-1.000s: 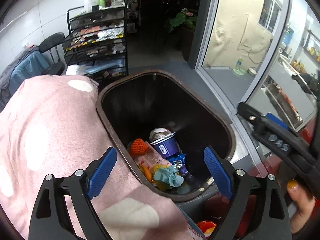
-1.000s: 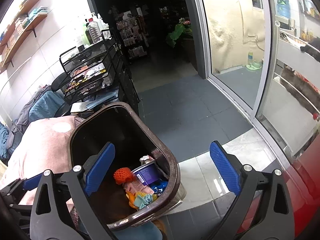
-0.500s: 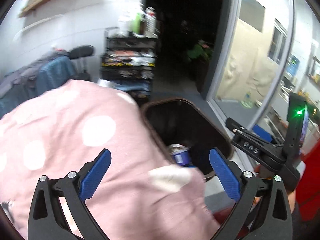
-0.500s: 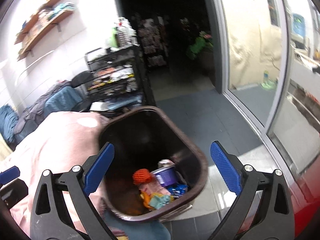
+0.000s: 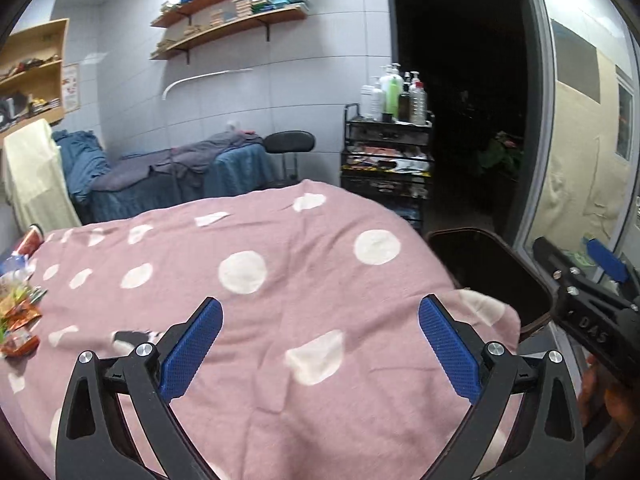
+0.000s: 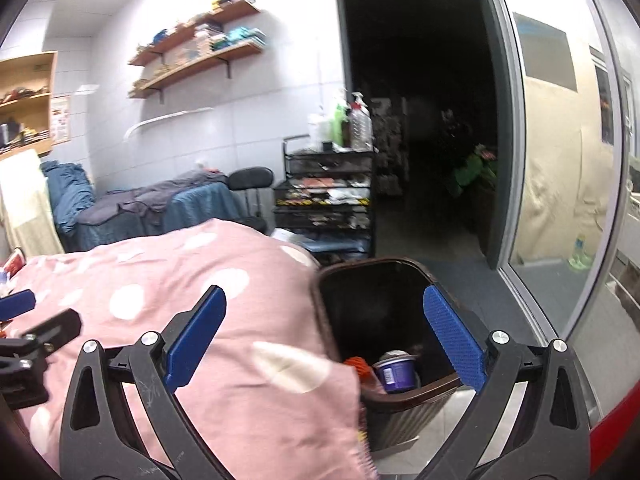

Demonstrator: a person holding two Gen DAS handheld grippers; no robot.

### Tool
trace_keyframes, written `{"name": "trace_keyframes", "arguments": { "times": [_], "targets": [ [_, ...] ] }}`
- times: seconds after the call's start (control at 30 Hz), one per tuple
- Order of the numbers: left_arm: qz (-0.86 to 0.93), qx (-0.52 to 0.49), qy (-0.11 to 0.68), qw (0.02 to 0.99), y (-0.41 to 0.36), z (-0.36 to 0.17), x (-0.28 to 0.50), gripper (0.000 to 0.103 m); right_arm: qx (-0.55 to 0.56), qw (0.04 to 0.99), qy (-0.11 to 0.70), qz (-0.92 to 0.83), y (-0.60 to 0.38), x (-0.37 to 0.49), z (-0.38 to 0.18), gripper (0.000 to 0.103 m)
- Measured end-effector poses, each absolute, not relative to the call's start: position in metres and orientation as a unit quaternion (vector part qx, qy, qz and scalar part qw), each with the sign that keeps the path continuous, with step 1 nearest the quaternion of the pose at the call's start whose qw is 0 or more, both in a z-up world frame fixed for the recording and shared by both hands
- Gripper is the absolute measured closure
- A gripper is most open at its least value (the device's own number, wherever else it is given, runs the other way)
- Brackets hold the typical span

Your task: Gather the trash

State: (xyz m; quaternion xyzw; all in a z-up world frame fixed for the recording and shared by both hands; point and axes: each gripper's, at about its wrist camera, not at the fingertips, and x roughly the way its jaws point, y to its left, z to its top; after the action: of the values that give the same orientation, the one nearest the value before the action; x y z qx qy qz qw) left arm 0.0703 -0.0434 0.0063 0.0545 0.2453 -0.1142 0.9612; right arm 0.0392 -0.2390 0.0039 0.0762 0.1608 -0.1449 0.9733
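**Both hand-held grippers empty over the pink blanket**

The left hand-held gripper (image 5: 320, 344) and right hand-held gripper (image 6: 324, 340) are spread wide, holding nothing. Snack wrappers (image 5: 18, 316) lie at nine o'clock on the polka-dot blanket (image 5: 260, 300). The brown trash bin (image 6: 400, 398) at three o'clock holds a purple cup (image 6: 394, 372).

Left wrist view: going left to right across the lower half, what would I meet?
Snack wrappers → pink polka-dot blanket → dark trash bin → the right hand-held gripper at the right edge.
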Motion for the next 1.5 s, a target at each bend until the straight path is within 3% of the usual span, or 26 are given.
{"name": "trace_keyframes", "arguments": {
  "times": [0.47,1.5],
  "targets": [
    [-0.057,0.015,0.216,0.975,-0.007,0.014,0.046,0.005,0.054,0.984,0.125,-0.114,-0.185,0.009,0.02,0.006],
    [-0.044,-0.003,0.203,0.978,0.002,0.018,0.045,0.005,0.055,0.985,0.13,-0.102,-0.188,0.011,0.021,0.006]
  ]
}}
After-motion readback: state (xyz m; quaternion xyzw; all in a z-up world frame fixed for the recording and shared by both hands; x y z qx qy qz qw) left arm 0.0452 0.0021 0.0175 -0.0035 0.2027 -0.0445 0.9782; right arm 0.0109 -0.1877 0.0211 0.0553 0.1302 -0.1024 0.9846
